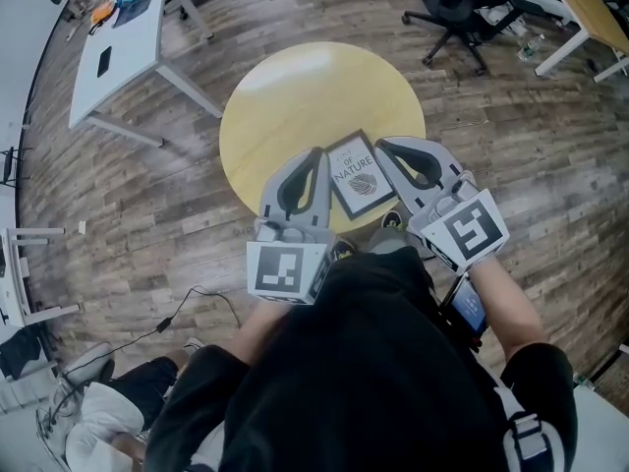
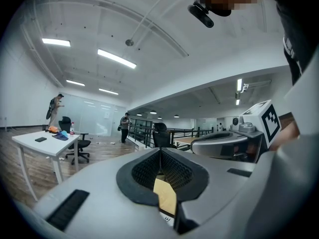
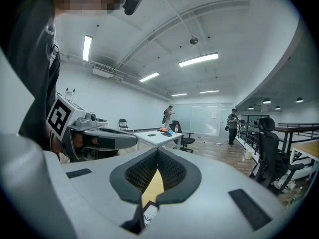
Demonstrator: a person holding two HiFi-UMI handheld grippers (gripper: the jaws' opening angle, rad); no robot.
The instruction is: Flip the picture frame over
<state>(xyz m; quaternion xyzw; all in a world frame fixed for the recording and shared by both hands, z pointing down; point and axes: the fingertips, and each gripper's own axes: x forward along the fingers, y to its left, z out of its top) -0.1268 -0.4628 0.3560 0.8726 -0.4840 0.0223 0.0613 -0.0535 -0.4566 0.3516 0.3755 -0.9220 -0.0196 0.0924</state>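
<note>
The picture frame (image 1: 354, 175) lies face up near the front edge of the round yellow table (image 1: 295, 96); its print shows a fingerprint and the words "OF NATURE". My left gripper (image 1: 317, 152) sits along the frame's left side and my right gripper (image 1: 379, 144) along its right side, so the frame lies between them. Both are shut with nothing held. In the left gripper view the jaws (image 2: 160, 152) meet, and a corner of the frame (image 2: 167, 218) shows below them. The right gripper view shows its jaws (image 3: 157, 152) closed above the frame's print (image 3: 148, 214).
A white desk (image 1: 118, 37) stands at the back left and a black office chair (image 1: 457, 8) at the back right, beside another table (image 1: 590, 8). A cable (image 1: 187, 303) lies on the wooden floor. People stand far off in the room (image 3: 168, 116).
</note>
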